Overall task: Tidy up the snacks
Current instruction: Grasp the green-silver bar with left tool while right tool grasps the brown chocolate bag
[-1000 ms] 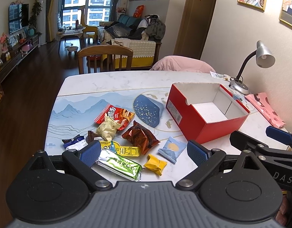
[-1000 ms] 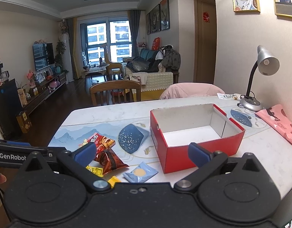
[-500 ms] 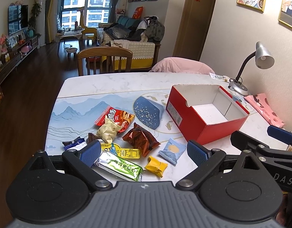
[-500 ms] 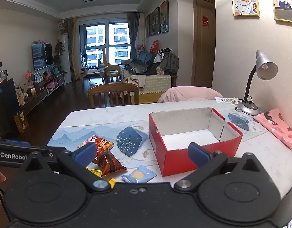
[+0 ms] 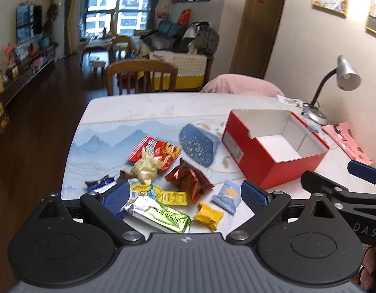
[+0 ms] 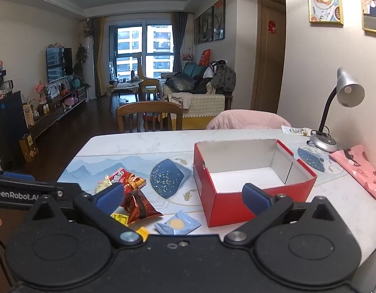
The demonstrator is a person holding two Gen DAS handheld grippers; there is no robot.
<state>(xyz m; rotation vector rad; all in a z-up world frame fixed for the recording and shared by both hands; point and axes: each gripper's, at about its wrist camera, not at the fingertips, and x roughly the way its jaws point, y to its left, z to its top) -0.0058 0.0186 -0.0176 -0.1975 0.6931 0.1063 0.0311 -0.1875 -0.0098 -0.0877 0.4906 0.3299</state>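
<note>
An open red box (image 5: 273, 146) with a white, empty inside stands on the table's right half; it also shows in the right wrist view (image 6: 251, 178). Several snack packets lie left of it: a red chip bag (image 5: 155, 151), a brown foil bag (image 5: 188, 179), a green bar (image 5: 161, 213), a yellow candy (image 5: 208, 216), a pale blue packet (image 5: 227, 196). My left gripper (image 5: 186, 196) is open and empty above the packets near the front edge. My right gripper (image 6: 183, 196) is open and empty in front of the box.
A desk lamp (image 6: 334, 112) and a pink cloth (image 6: 359, 171) are at the table's right, near the wall. A wooden chair (image 5: 141, 75) and a pink-covered chair (image 5: 241, 85) stand at the far edge. A blue-printed mat (image 5: 114, 141) covers the table's middle.
Both grippers have drifted slightly; the views tilt a little upward and the table sits lower in frame. No snack has moved and both grippers stay open.
</note>
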